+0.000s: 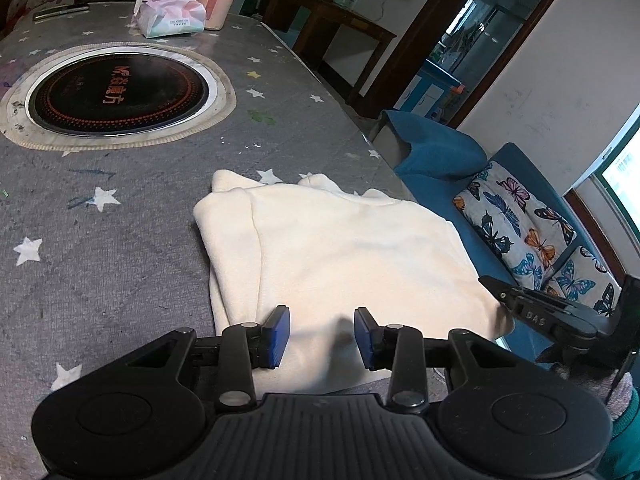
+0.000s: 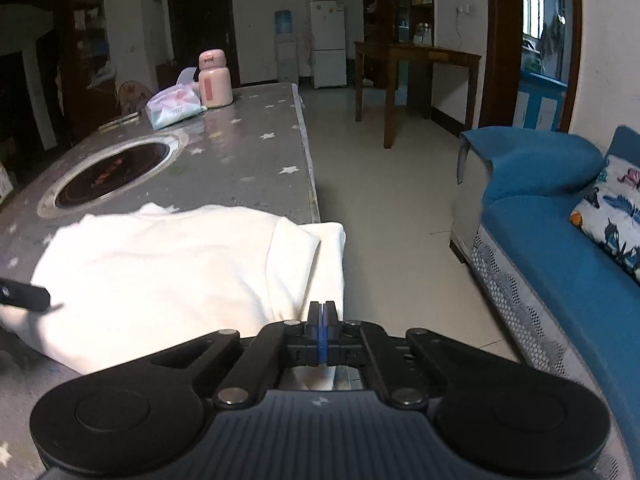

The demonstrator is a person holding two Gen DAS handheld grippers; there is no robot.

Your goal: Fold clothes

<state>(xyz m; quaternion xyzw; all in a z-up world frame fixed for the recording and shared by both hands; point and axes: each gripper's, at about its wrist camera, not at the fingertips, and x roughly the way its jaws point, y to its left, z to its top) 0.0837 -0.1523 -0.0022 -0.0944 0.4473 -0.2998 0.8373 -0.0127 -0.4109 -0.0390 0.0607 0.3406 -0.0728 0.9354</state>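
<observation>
Cream garment (image 1: pixel 340 248) folded on table (image 1: pixel 120 208); left claw (image 1: pixel 322 334) parted, empty; right claw (image 2: pixel 323 316) closed.

We have two fisheye views, each mounted just behind a gripper and looking forward and downward along its fingers. Our left view sits close over the near edge of the cream garment (image 1: pixel 340 248), facing across the grey table (image 1: pixel 120 208) toward the round black hob (image 1: pixel 116 92). Our right view looks along the table's right edge toward the far room. Both share garment, hob, pink bottle (image 2: pixel 215 79) and blue sofa (image 2: pixel 560 264).
</observation>
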